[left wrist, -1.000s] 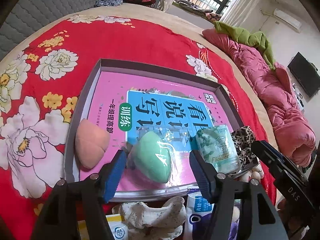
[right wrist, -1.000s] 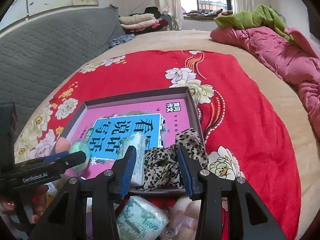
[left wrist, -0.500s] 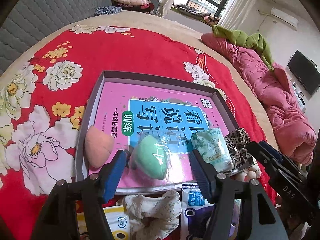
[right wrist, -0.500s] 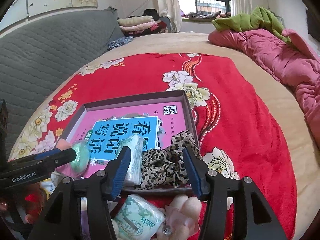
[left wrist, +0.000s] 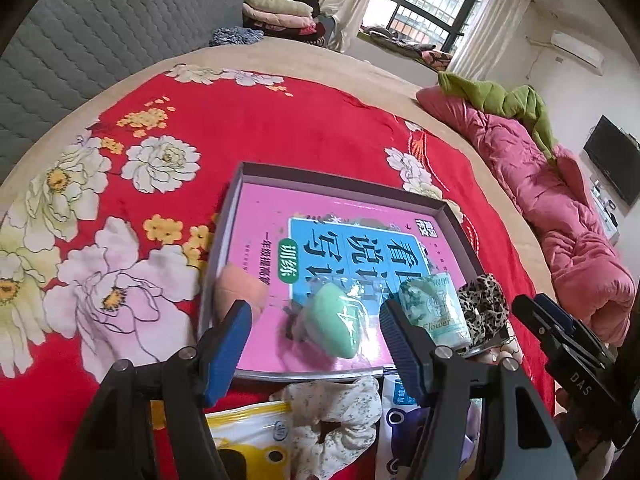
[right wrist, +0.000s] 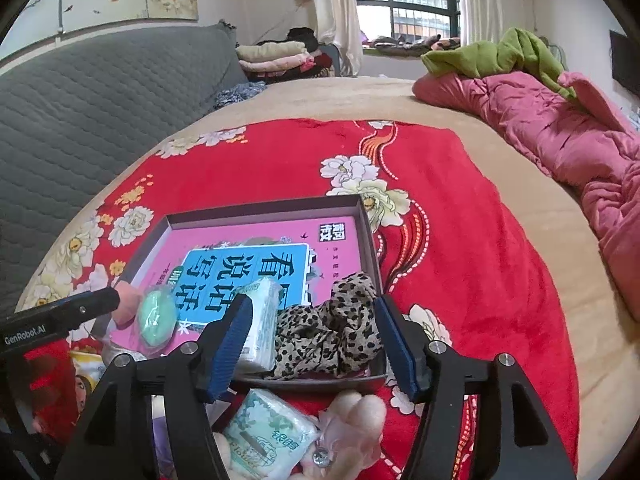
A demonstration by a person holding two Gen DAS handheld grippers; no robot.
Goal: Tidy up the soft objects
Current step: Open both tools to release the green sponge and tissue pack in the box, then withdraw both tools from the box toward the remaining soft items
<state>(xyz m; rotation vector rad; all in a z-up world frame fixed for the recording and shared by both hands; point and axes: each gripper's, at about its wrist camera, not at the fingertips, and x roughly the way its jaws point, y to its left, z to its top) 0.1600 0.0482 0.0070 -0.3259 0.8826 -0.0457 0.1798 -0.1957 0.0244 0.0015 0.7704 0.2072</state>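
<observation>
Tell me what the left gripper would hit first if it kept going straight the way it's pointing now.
Most likely the green sponge in its clear wrapper, lying in the tray right between the open jaws of the left gripper. Depth is hard to judge through the fisheye, so it might pass just above it.

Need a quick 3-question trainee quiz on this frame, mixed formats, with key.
1. True or false: the left hand-held gripper is shut on the green sponge.
2. Multiple choice: in the tray, what lies directly right of the tissue pack? A) peach sponge B) leopard scrunchie C) yellow packet
3. Fill in: the floral scrunchie lies ____ the tray, on the red blanket.

Key:
1. False. Both it and the right hand-held gripper are open and hold nothing.
2. B, the leopard scrunchie. The peach sponge is at the tray's left end.
3. Outside, just in front of its near edge.
</observation>
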